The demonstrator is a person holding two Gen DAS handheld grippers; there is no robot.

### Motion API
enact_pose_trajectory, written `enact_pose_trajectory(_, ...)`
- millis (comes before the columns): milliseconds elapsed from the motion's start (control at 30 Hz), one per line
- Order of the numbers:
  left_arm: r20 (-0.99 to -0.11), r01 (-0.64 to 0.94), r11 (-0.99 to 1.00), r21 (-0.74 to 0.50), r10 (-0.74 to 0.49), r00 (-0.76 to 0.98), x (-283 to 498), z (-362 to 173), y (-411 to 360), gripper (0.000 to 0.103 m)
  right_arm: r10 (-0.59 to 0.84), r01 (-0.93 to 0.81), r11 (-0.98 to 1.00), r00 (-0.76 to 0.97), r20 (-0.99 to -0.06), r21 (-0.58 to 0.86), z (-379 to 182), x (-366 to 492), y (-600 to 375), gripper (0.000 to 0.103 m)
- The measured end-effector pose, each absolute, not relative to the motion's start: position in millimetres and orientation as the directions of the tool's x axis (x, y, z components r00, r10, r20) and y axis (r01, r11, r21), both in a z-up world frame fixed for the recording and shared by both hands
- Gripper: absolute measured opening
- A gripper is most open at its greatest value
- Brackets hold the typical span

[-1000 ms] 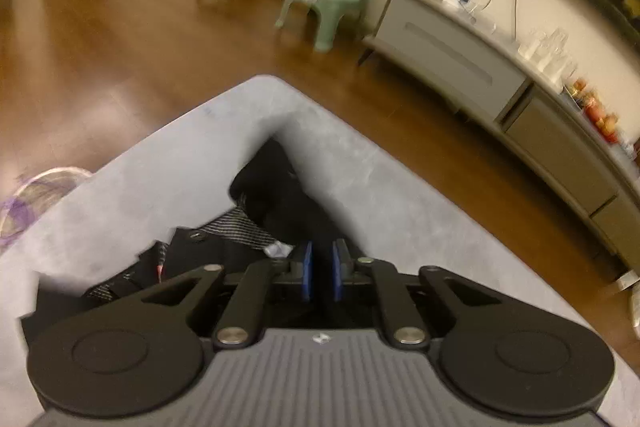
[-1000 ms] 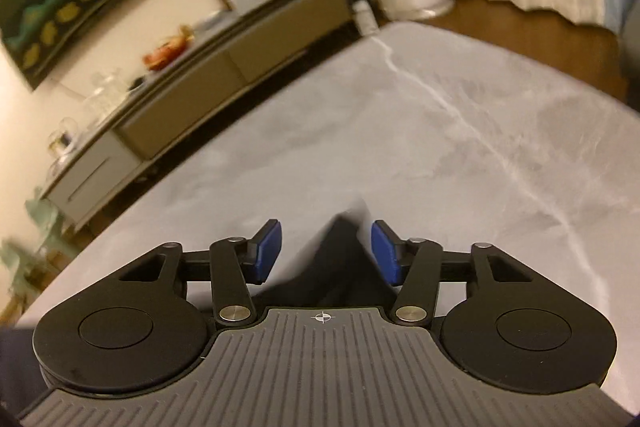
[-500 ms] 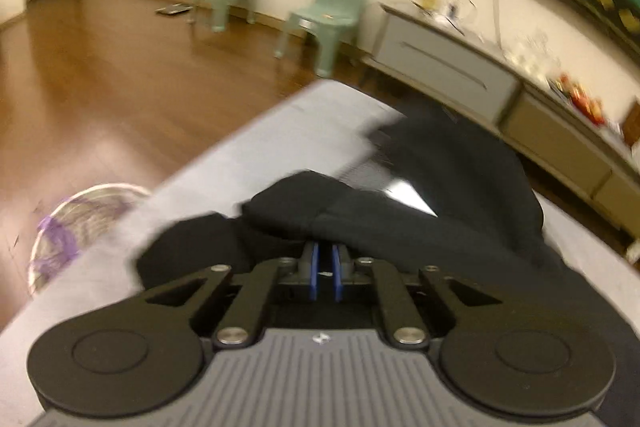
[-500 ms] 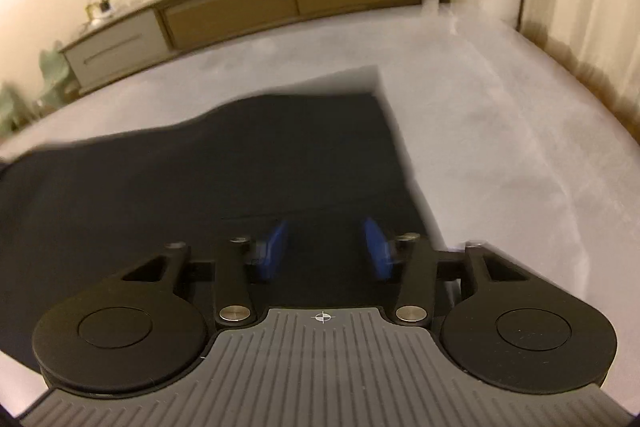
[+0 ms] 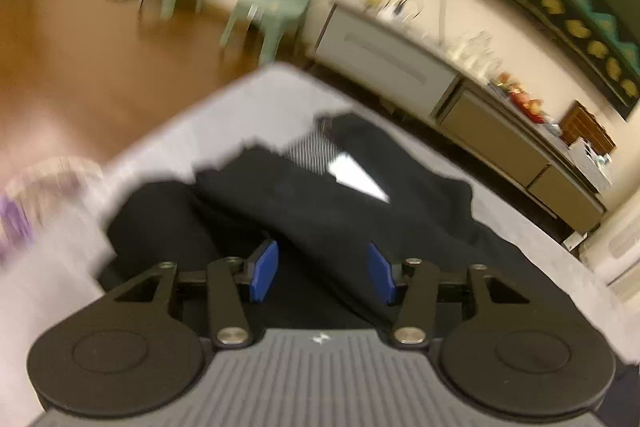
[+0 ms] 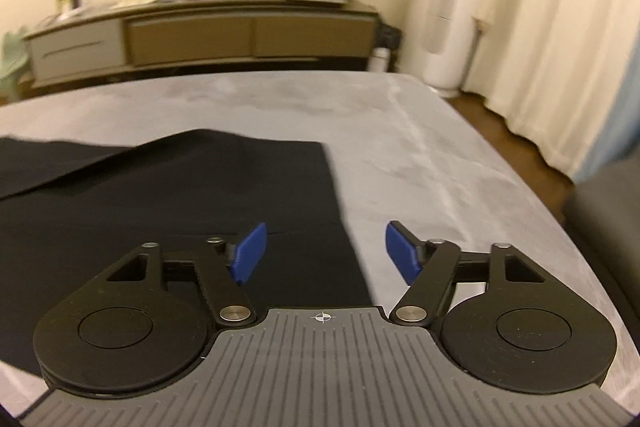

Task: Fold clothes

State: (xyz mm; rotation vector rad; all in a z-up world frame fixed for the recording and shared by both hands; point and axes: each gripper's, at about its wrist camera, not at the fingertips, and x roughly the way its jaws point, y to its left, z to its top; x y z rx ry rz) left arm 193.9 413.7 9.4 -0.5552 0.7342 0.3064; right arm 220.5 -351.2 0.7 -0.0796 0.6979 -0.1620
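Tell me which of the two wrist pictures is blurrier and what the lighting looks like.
Left wrist view: clearly blurrier, with green chairs and wood floor smeared by motion, the black garment soft-edged. Right wrist view: mostly sharp, sideboard and curtain readable, only the garment's right edge slightly soft. Both: warm yellowish indoor light, fisheye bending of straight lines.

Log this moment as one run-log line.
step: fold laid | left gripper: jaws opening over black garment | right gripper: jaws opening at garment edge
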Motion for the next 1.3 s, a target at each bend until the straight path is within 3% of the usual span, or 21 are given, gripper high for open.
enact_pose_trajectory(133, -0.742, -0.49, 0.78, -0.39, 0.05, 0.669, 243.0, -16.0, 418.8, 0.046, -0.138, 0.086, 0.99, 0.722, -0.678, -0.11, -10.6, 234.3, -347.7, 0.074)
enact_pose_trajectory(233, -0.698, -0.458, 0.786, -0.415, 0.048, 0.714, 286.8, 1.9, 422.6, 0.041, -0.127, 0.064, 0.991, 0.685, -0.717, -0.114, -24.7, 246.0, -348.6, 0.074)
enact_pose_trajectory(300, -0.64, -0.42, 0.782, -0.461, 0.034, 0.767, 319.0, 22.7, 427.1, 0.04, -0.132, 0.063, 0.99, 0.685, -0.716, -0.122, -33.4, 254.1, -353.2, 0.08)
enact_pose_trajectory(400, -0.563, -0.436, 0.736, -0.518, 0.091, 0.822, 356.0, 46.4, 438.1, 0.047, -0.135, 0.07, 0.99, 0.674, -0.727, -0.119, -36.1, 263.4, -359.4, 0.09)
enact_pose_trajectory(433, -0.582, -0.453, 0.734, -0.507, 0.096, 0.808, 363.1, 45.0, 439.0, 0.053, -0.133, 0.071, 0.991, 0.668, -0.732, -0.116, -36.6, 265.9, -361.2, 0.091)
enact_pose_trajectory(533, -0.628, -0.482, 0.748, -0.456, 0.113, 0.77, 374.3, 41.0, 436.5, 0.05, -0.128, 0.051, 0.991, 0.66, -0.741, -0.126, -35.0, 265.8, -363.4, 0.091)
enact_pose_trajectory(700, -0.648, -0.456, 0.815, -0.357, 0.136, 0.75, 320.2, 34.6, 409.6, 0.05, -0.163, 0.024, 0.98, 0.669, -0.725, -0.199, -30.9, 258.7, -361.0, 0.09)
enact_pose_trajectory(733, -0.656, -0.449, 0.823, -0.347, 0.128, 0.743, 306.6, 31.6, 403.5, 0.05, -0.181, 0.023, 0.974, 0.671, -0.719, -0.223, -29.8, 257.6, -360.9, 0.086)
enact_pose_trajectory(833, -0.693, -0.454, 0.834, -0.314, 0.126, 0.71, 264.0, 22.2, 391.1, 0.05, -0.236, 0.043, 0.954, 0.717, -0.656, -0.296, -20.3, 248.9, -358.1, 0.06)
enact_pose_trajectory(933, -0.702, -0.483, 0.826, -0.29, 0.159, 0.694, 223.1, 24.4, 390.2, 0.05, -0.076, -0.02, 0.989, 0.786, -0.613, -0.147, -4.0, 233.2, -356.6, 0.061)
enact_pose_trajectory(1033, -0.701, -0.543, 0.774, -0.324, 0.189, 0.688, 180.0, 29.5, 399.6, 0.05, 0.015, -0.095, 0.992, 0.756, -0.654, -0.088, -11.9, 235.0, -349.1, 0.06)
enact_pose_trajectory(1100, -0.7, -0.589, 0.723, -0.36, 0.208, 0.684, 149.8, 33.6, 408.3, 0.051, 0.019, -0.116, 0.989, 0.721, -0.692, -0.094, -24.0, 240.4, -348.1, 0.059)
enact_pose_trajectory(1167, -0.703, -0.636, 0.663, -0.395, 0.228, 0.674, 119.4, 37.4, 418.3, 0.053, -0.003, -0.098, 0.99, 0.703, -0.711, -0.1, -33.8, 244.1, -359.1, 0.071)
enact_pose_trajectory(1300, -0.695, -0.662, 0.567, -0.49, 0.204, 0.689, 76.3, 35.1, 437.5, 0.057, -0.103, 0.025, 0.993, 0.696, -0.711, -0.119, -35.2, 246.6, -394.4, 0.072)
